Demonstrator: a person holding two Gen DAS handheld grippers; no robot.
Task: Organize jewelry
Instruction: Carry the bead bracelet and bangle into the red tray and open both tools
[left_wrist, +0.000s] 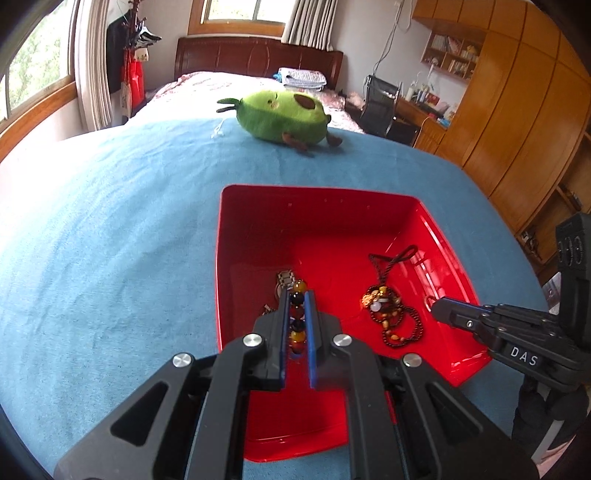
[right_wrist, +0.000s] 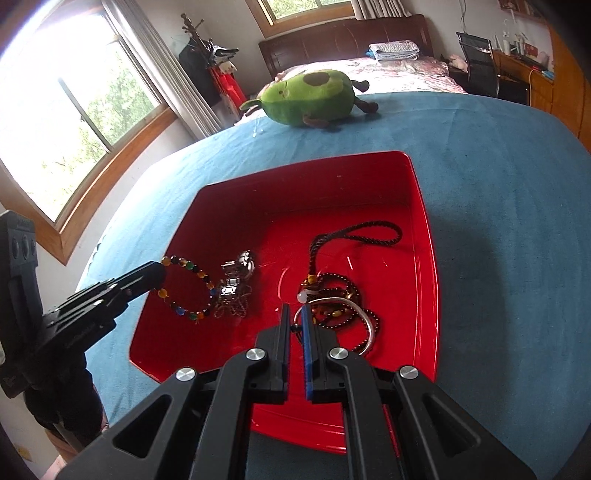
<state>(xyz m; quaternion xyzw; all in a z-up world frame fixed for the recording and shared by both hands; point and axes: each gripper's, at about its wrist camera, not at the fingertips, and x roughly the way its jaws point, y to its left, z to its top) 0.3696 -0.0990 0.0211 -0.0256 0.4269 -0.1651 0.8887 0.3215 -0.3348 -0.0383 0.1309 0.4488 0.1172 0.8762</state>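
Left gripper (left_wrist: 297, 306) jaws clamped on multicoloured bead bracelet (right_wrist: 192, 284), loop hanging toward 5 o'clock over red plastic tray (right_wrist: 332, 177). Right gripper (right_wrist: 294, 314) jaws clamped on silver bangle (right_wrist: 364, 325). Tray holds silver metal watch (right_wrist: 236, 275), dark beaded corded necklace (right_wrist: 343, 291).

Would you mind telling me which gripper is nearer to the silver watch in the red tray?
Left. The left gripper holds the beaded bracelet right beside the watch; the right gripper sits farther off, pinching the silver bangle.
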